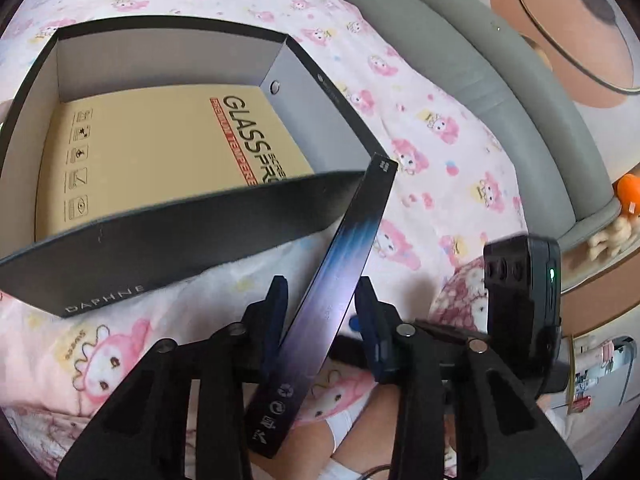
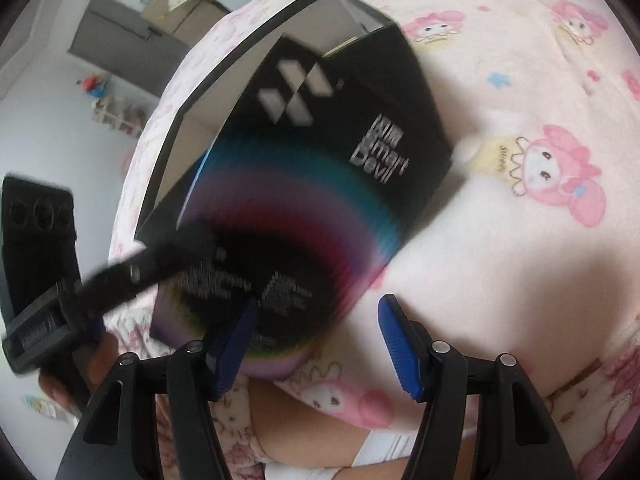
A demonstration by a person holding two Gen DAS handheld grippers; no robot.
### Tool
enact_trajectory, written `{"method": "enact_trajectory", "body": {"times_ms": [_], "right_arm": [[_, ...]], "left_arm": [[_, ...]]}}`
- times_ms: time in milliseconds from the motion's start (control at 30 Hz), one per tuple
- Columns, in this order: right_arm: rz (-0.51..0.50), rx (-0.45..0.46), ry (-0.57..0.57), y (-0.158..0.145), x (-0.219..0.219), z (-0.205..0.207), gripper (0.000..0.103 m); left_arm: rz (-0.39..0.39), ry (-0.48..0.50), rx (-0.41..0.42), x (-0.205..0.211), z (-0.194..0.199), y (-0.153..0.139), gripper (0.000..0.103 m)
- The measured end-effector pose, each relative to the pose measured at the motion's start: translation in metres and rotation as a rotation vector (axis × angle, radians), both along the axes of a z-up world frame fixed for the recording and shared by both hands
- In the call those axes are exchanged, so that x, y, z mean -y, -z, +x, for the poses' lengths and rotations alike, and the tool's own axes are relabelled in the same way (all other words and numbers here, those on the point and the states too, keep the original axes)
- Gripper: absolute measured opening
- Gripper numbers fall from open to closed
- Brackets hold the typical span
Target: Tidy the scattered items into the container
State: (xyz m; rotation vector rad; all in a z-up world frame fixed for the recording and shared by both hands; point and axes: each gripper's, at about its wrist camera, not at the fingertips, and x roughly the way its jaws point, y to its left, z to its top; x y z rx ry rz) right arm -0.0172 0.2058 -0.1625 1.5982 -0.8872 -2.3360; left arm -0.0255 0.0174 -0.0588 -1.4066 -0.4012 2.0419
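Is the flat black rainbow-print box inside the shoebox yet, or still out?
Out. The left tool holds the flat black box on edge, above the bedspread, its far end just reaching the shoebox near corner.

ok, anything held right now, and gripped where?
Left gripper holds the flat black box by its near end, jaws on its two broad faces. Right gripper holds nothing.

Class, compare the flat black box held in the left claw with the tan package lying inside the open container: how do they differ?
The flat black box is dark with a blue-purple sheen; the tan package is plain yellow-brown with bold lettering. The black box is held edge-up in the left claw, outside the container; the tan package lies flat on its floor. Both are thin retail cartons.
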Motion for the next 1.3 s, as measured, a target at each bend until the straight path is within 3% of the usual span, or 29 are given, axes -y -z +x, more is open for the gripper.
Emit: {"method": "enact_trajectory", "body": {"times_ms": [167,367,467,633,800,967,1067,1133,1300], "right_arm": [[-0.025,-0.021,0.032,0.001,0.002,-0.007,0.068],[-0.120,-0.046,-0.081,0.014,0.035,-0.028,0.069],[-0.200,-0.035,-0.154,0.025,0.052,-0.039,0.075],[-0.295,-0.031,-0.171,0.035,0.054,-0.045,0.071],[-0.267,-0.096,-0.166,0.019,0.051,-0.047,0.060],[-0.094,-0.212,-0.152,-0.030,0.036,-0.033,0.060],[-0.030,-0.210,-0.126,-0.029,0.022,-0.036,0.060],[-0.076,-0.174,-0.100,-0.014,0.013,-0.037,0.059],[-0.074,-0.118,-0.112,-0.001,0.011,-0.030,0.059]], "left_arm": [[-0.012,-0.111,-0.017,0.031,0.029,0.002,0.030],[0.021,-0.206,0.039,0.057,0.044,0.016,0.029],[0.009,-0.211,0.037,0.062,0.044,0.015,0.029],[0.003,-0.185,0.028,0.064,0.043,0.017,0.029],[0.057,-0.173,0.038,0.068,0.046,0.013,0.030],[0.083,-0.098,0.044,0.037,0.043,0.016,0.032],[-0.006,-0.059,0.034,0.014,0.039,0.029,0.036],[-0.078,-0.049,0.039,0.005,0.036,0.037,0.039],[-0.144,-0.063,0.054,0.009,0.035,0.048,0.036]]}}
